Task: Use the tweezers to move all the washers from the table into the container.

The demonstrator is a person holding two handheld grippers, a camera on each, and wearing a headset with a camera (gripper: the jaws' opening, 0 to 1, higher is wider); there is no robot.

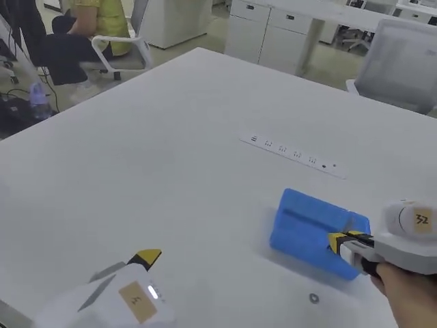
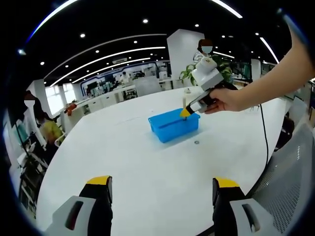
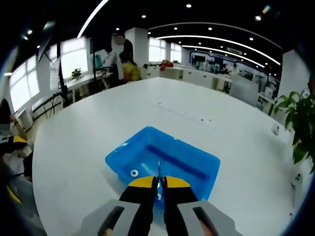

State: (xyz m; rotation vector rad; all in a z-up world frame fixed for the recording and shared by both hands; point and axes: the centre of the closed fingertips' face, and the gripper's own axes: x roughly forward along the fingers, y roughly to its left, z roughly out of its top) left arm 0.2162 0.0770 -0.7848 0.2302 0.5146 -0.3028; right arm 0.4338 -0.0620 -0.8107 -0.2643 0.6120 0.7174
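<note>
Most of the tweezers (image 3: 158, 168) are hidden between the jaws of the right gripper (image 3: 158, 182), which pinch them. Only a thin tip shows, over the blue container (image 3: 189, 157), where a washer (image 3: 134, 173) lies. A loose washer (image 1: 313, 298) sits on the counter (image 1: 171, 150) near the container. The left gripper (image 2: 160, 187) is spread wide, holding nothing.

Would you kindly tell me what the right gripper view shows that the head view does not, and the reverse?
The right gripper view adds a washer lying inside the blue container and the thin tweezers clamped in the shut jaws of the right gripper. The head view adds a washer on the table near the container and the hand holding that gripper. Both show the blue container on the white table.
</note>
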